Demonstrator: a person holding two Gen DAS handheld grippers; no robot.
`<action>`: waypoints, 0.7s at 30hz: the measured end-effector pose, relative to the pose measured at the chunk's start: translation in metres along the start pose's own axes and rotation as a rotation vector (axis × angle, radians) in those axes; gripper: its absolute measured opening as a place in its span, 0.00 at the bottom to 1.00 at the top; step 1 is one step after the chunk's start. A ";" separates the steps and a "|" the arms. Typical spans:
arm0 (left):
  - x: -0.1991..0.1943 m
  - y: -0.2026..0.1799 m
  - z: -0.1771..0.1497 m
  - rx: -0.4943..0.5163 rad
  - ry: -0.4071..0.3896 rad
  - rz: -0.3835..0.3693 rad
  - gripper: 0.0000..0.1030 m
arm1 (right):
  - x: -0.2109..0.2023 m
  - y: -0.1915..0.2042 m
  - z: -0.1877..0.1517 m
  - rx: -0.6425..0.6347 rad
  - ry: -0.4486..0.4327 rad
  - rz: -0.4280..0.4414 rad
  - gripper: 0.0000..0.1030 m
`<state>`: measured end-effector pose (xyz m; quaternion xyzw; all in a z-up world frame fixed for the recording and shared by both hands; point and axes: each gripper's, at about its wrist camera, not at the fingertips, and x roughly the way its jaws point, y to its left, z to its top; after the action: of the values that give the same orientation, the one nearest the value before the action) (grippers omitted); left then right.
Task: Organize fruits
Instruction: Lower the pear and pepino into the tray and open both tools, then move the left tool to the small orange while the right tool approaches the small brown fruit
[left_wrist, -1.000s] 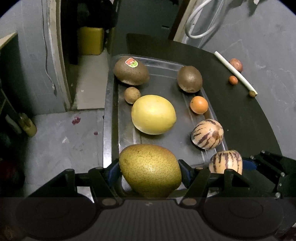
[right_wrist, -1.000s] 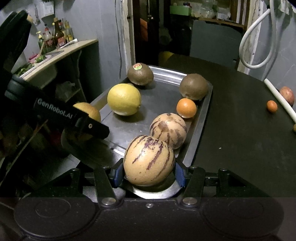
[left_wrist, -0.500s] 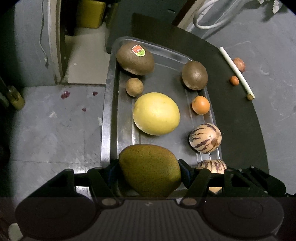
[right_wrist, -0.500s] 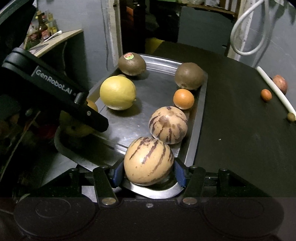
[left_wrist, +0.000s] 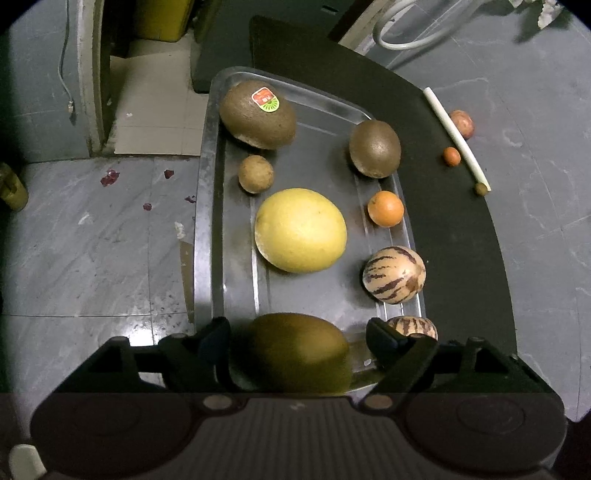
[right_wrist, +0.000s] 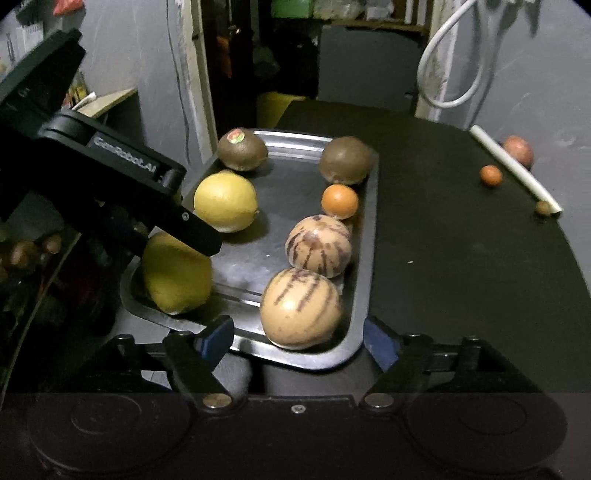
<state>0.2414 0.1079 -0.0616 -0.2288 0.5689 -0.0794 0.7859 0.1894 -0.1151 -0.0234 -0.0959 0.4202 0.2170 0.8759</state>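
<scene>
The left gripper (left_wrist: 295, 338) has its fingers (left_wrist: 212, 338) spread wide around the pear (left_wrist: 295, 350), a gap showing on each side; the pear rests at the tray's near left corner. The right gripper (right_wrist: 297, 336) also stands wide — its fingers (right_wrist: 216, 336) are clear of the striped melon (right_wrist: 300, 308), which sits in the tray's near right corner.

Outward along the tray (left_wrist: 207, 221), a second striped melon (left_wrist: 393, 275) lies by the right rim, then an orange (left_wrist: 385, 208) and a kiwi (left_wrist: 375, 148) toward the far right corner. A big lemon (left_wrist: 300, 230) fills the middle; a small brown fruit (left_wrist: 255, 173) and a stickered kiwi (left_wrist: 257, 114) sit by the left rim, far end.

Off the tray, on the dark surface (right_wrist: 443, 240), a white tube (right_wrist: 515, 168) lies near the far right edge — a small orange fruit (right_wrist: 490, 175) beside it, a reddish fruit (right_wrist: 519, 150) behind it.
</scene>
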 end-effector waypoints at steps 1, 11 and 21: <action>-0.001 -0.001 -0.001 -0.001 -0.005 -0.001 0.85 | -0.006 -0.001 -0.003 0.005 -0.012 -0.007 0.81; -0.020 -0.027 -0.017 0.101 -0.079 0.041 0.97 | -0.076 -0.018 -0.071 0.259 -0.103 -0.121 0.92; -0.057 -0.047 -0.042 0.191 -0.168 0.105 0.99 | -0.125 -0.042 -0.123 0.462 -0.140 -0.226 0.99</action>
<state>0.1896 0.0769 -0.0019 -0.1284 0.5022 -0.0725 0.8521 0.0540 -0.2326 -0.0038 0.0754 0.3837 0.0221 0.9201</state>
